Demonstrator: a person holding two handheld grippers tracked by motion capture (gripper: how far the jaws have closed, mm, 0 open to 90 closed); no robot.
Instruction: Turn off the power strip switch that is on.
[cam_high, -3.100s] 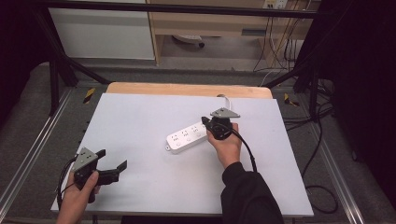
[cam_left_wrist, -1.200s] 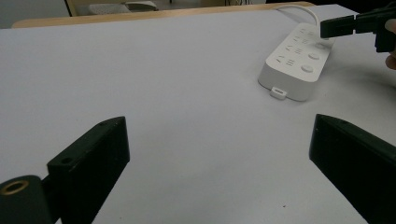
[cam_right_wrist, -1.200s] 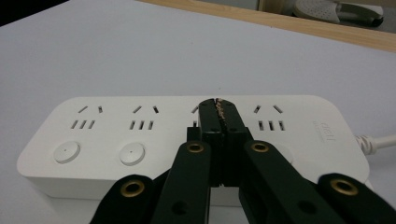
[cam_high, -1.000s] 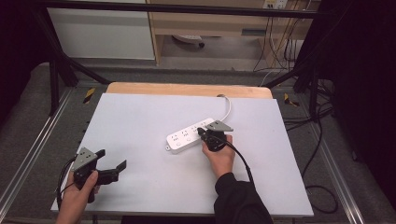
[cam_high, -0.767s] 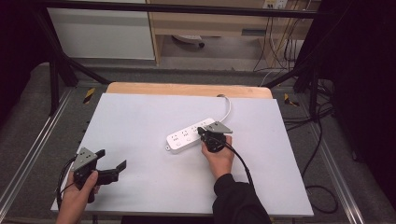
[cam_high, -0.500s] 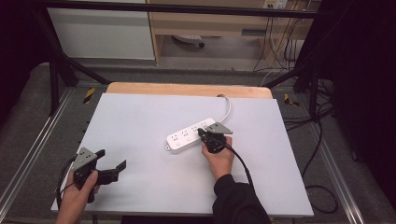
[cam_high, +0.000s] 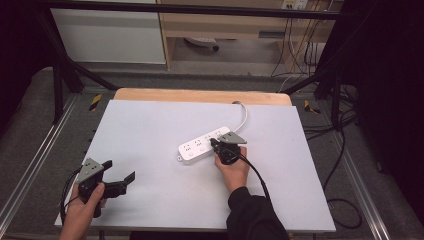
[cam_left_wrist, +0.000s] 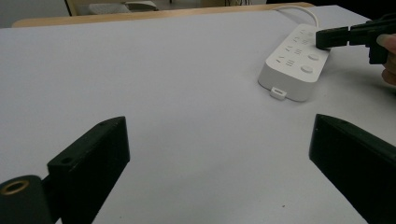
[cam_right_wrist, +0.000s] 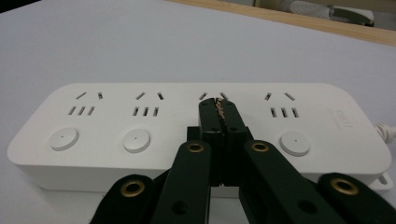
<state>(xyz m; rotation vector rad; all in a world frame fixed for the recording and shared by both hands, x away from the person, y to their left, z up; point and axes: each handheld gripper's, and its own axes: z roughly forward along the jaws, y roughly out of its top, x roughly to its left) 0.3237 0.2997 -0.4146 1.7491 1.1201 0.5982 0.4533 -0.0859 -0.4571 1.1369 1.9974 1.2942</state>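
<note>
White power strip (cam_high: 206, 145) lies on the pale bench (cam_high: 150, 125), right of centre, set at a slant; its cable (cam_high: 243, 112) runs off the far end toward the wooden back edge. Four socket groups on top, each with a round button in front.

Right gripper (cam_high: 216, 145): fingers closed flat together, nothing between them. Tips rest on top of the strip over the third socket group from the strip's free end, at the spot where that group's button would sit, as the right gripper view (cam_right_wrist: 219, 112) shows. The other three buttons are uncovered.

Left gripper (cam_high: 127, 179): held low at the near left corner of the bench, well apart from the strip. Fingers spread wide, nothing between them, bare bench in the gap. In the left gripper view the strip (cam_left_wrist: 294, 60) sits far off at upper right, with the right gripper's tips (cam_left_wrist: 327, 39) on it.
</note>
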